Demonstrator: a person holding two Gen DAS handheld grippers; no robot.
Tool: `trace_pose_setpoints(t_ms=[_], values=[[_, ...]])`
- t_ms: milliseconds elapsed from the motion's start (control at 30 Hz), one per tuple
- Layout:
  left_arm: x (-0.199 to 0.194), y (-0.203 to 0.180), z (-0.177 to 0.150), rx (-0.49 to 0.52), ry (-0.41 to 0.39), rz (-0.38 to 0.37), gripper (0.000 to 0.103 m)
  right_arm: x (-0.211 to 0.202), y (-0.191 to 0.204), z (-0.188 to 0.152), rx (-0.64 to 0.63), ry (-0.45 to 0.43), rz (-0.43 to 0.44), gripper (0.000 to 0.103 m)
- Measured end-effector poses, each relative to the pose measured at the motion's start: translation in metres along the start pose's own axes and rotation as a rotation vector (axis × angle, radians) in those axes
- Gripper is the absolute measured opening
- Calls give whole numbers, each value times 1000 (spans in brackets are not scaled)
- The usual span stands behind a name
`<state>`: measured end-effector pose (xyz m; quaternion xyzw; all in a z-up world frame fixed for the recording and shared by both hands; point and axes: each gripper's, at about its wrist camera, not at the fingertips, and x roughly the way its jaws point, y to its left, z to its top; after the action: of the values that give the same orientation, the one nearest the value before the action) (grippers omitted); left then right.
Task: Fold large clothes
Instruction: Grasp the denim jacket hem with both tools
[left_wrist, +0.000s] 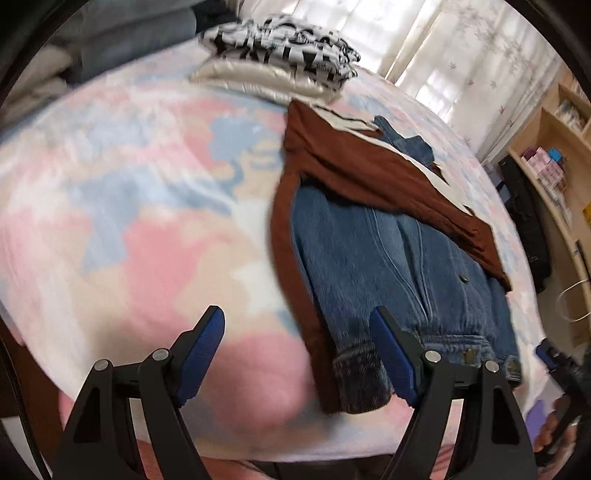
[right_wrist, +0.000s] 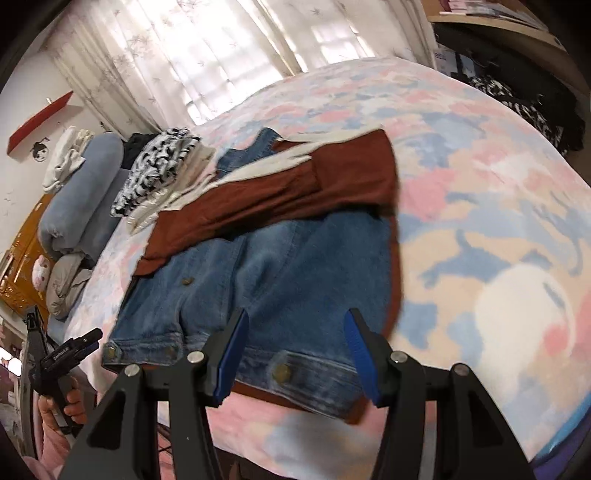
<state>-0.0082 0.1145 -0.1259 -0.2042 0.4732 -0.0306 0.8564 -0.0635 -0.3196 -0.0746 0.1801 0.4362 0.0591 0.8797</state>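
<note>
Lengthwise, denim jacket (right_wrist: 280, 280) lies hem-nearest — collar toward curtains (right_wrist: 207, 55).

A: What colours does the jacket (left_wrist: 373, 254) show?

B: Faded blue denim with a rust-brown lining, cream at the collar, brass-coloured buttons.

A: And the bed's blanket (left_wrist: 122, 206)?

B: Pastel patches of pink, pale blue, beige and white.

A: The folded pile (left_wrist: 280, 48) at the upper middle of the left view?

B: Black-and-white print over shiny cream.

A: The tools?

B: Black, with blue pads (right_wrist: 231, 354).
</note>
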Motion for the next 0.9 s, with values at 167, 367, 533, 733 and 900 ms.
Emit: trace_pose_setpoints(t_ms=[167,367,533,733,900], values=[[13,3,-5,-41,-3,-74,79,2,-23,-10,45,18,-22,54],[28,-1,-1,-35,5,-77,86,17,-43,-22,106,68,-6,54],[39,-3,0,-30,19,-82,99,35,-52,-27,154,97,84,55],[54,-12,2,-7,9,-51,102,50,-54,-26,162,107,147,58],[60,-19,9,25,28,-91,102,57,-61,-20,188,115,227,58]])
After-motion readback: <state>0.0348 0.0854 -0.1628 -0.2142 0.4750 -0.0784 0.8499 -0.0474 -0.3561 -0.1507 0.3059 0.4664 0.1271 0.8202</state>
